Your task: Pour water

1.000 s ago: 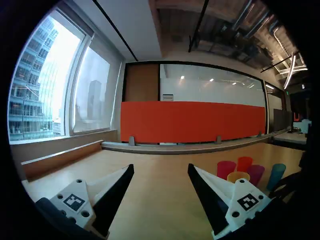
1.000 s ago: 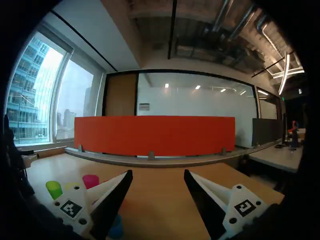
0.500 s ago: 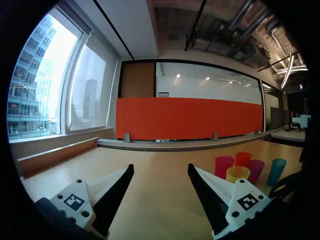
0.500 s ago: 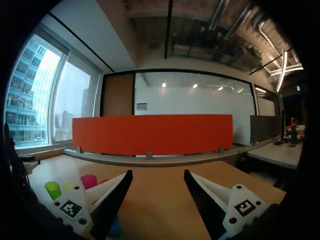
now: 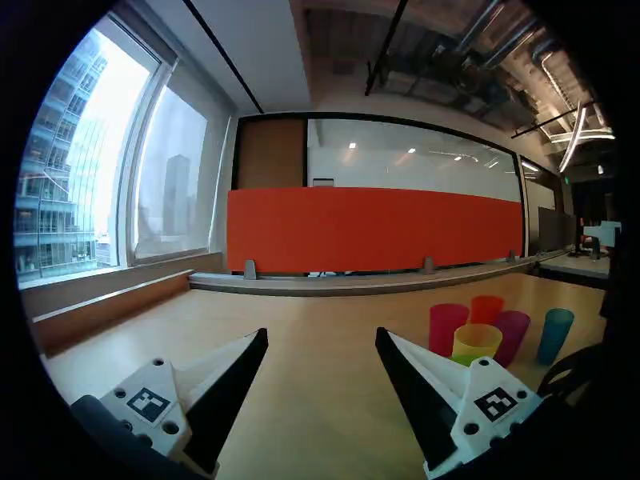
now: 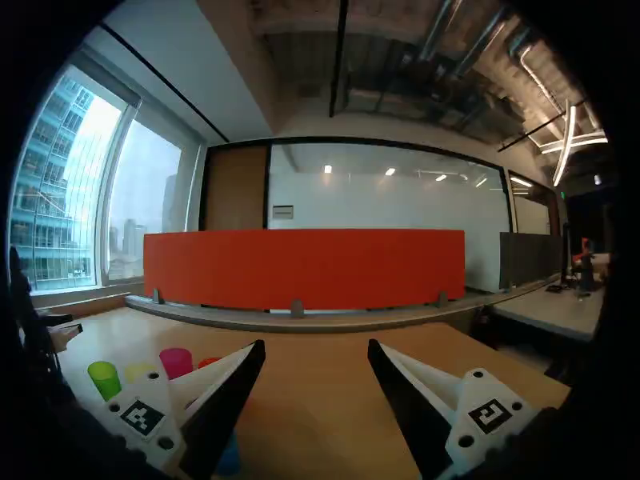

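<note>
Nearest in the left gripper view, the left claw (image 5: 320,331) hangs with its two fingers spread wide and nothing between them, over a pale wooden surface (image 5: 320,416). In the right gripper view the right claw (image 6: 314,344) is likewise spread and empty above the same wood. Just past the left claw's right finger stands a tight cluster of plastic cups: a yellow cup (image 5: 477,342) in front, a pink cup (image 5: 446,326) and a purple cup (image 5: 512,336) flanking it, an orange cup (image 5: 486,307) behind, and a teal cup (image 5: 554,334) a little apart at the side. The right gripper view catches a green cup (image 6: 104,379) low on its left. Every cup stands upright, mouth to the ceiling, long axis vertical, slightly wider at the rim than the base. Whether any holds water I cannot tell (the rims are seen almost edge-on). The likely trouble is crowding: the cups look light and close together, so a claw reaching for one could nudge a neighbour over, and a grip set too high or too soft may let a cup slip or tilt early and spill. Farther back an orange divider (image 5: 368,228) runs across the surface, with tall windows (image 5: 80,184) beyond
</note>
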A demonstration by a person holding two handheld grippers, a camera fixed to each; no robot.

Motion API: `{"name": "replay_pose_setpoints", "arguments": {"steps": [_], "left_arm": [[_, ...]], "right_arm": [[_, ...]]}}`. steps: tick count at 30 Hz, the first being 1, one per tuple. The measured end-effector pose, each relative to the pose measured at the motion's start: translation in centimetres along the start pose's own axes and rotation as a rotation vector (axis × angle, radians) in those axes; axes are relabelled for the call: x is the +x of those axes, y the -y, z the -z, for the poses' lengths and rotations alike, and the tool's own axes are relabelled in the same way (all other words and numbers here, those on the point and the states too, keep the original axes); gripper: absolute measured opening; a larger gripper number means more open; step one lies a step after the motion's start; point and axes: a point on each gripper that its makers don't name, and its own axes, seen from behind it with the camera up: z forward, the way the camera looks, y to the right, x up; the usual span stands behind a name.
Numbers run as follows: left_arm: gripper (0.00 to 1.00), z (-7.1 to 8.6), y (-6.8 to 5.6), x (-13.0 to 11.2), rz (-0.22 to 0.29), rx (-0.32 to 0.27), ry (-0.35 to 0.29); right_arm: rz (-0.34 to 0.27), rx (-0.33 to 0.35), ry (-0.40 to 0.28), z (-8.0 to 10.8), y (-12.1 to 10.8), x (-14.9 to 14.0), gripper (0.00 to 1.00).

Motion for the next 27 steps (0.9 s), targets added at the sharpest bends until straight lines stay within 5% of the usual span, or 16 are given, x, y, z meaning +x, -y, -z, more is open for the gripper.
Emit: {"name": "replay_pose_setpoints", "arguments": {"steps": [27], "left_arm": [[1.00,0.08,-0.02,-0.11,-0.004,-0.001,0.002]], "right_arm": [[0.005,0.013,-0.019,0.14,0.08,0.67,0.99]]}}
